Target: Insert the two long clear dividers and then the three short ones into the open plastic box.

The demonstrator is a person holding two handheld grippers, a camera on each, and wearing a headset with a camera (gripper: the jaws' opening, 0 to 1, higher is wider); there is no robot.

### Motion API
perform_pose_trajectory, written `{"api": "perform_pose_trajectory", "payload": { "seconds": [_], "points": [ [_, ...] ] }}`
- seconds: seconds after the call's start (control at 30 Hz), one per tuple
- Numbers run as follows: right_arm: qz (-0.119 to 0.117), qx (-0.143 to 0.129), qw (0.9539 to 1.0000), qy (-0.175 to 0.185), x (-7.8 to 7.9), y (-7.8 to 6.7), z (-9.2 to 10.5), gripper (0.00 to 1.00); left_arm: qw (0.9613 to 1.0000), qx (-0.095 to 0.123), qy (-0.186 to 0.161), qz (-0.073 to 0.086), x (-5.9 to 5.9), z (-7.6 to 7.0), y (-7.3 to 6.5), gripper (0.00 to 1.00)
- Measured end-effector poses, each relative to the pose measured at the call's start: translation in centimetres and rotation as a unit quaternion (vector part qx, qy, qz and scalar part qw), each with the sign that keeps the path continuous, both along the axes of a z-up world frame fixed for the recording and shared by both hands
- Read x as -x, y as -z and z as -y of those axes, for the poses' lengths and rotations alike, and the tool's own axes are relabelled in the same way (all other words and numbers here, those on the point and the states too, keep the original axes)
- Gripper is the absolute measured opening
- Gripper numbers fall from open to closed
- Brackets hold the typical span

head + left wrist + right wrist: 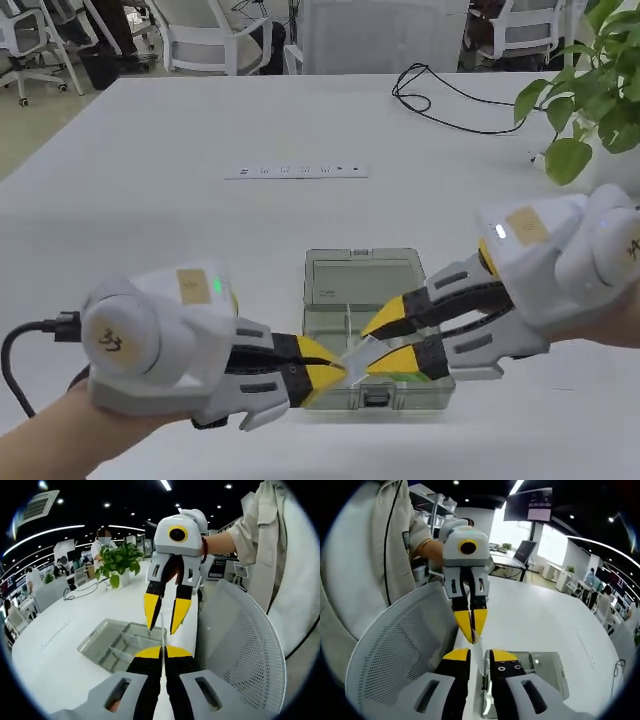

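The open clear plastic box [362, 275] lies on the white table, lid folded back, just beyond both grippers. In the left gripper view the box [107, 642] has clear partitions standing inside it. My left gripper [335, 372] comes in from the left, shut on a small clear divider [358, 352] held above the box's front edge. My right gripper [397, 342] faces it from the right, open, with one jaw on each side of the divider. From the right gripper's camera, the divider [479, 652] stands in the gap of the right gripper [480, 655], pinched by the left gripper [474, 637].
A white power strip [297, 171] lies mid-table beyond the box. A black cable [440, 100] loops at the back right beside a leafy plant [590, 90]. A white mesh chair back [240, 640] stands close behind the table edge. Office chairs line the far side.
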State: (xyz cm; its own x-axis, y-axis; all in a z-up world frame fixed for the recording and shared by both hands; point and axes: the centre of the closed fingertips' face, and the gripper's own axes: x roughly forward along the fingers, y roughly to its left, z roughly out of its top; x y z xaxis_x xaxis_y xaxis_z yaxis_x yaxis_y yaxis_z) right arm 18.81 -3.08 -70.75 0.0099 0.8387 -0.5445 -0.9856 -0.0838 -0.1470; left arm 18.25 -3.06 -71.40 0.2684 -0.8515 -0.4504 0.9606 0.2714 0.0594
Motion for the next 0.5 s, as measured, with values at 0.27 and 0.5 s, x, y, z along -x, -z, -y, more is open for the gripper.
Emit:
{"api": "perform_pose_trajectory", "payload": {
  "seconds": [0.27, 0.5],
  "points": [
    [-0.029, -0.002, 0.9993, -0.022, 1.1, 0.2, 0.1, 0.12, 0.9989, -0.001, 0.045, 0.011, 0.9, 0.5, -0.2, 0.00],
    [-0.048, -0.009, 0.9982, -0.034, 1.7, 0.1, 0.0, 0.05, 0.9973, 0.005, 0.071, 0.016, 1.3, 0.7, -0.5, 0.00]
  ]
}}
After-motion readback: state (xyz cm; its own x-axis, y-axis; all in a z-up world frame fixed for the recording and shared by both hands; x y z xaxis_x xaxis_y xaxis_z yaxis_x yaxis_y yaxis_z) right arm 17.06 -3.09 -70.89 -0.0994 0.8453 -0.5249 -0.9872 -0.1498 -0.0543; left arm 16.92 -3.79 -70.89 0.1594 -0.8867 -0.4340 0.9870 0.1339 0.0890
